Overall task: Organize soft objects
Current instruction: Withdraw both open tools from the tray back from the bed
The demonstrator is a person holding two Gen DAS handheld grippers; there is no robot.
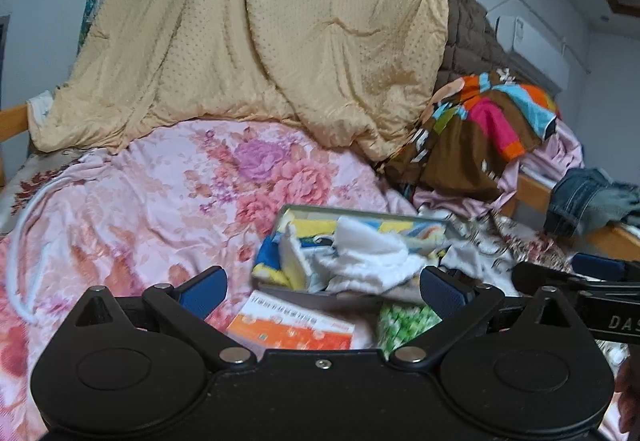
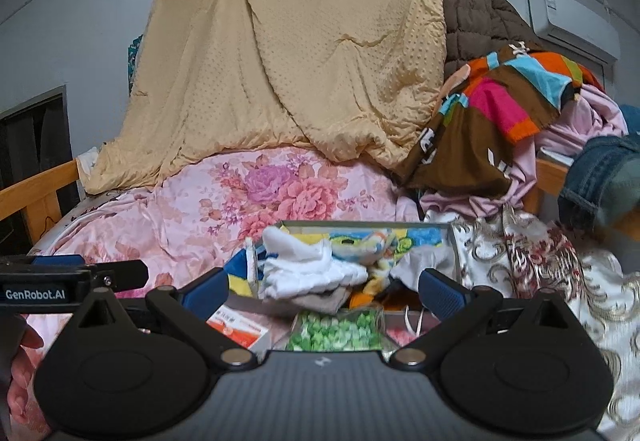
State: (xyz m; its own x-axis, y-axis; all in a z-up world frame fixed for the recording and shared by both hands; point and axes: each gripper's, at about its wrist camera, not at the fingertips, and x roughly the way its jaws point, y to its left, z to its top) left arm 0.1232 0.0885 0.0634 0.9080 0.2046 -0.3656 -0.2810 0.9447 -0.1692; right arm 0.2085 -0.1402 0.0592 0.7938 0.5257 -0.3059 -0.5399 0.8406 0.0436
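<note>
Cluttered bed (image 2: 168, 225); both grippers' fingers spread, empty, nearing cloth-filled box (image 2: 454, 241). Next, likely: pinching white cloth (image 2: 308, 265).

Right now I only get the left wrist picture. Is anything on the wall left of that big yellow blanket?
Observer: Yes. The right wrist view shows a dark framed opening, perhaps a window, low on the wall left of the yellow blanket.
Operator: And the black thing at my right edge?
Observer: That is the right gripper. Its jaws stand wide open and hold nothing, just short of the box of cloths.
Operator: Anything beside the green packet?
Observer: A thin white looped cord lies just right of the green patterned packet.
</note>
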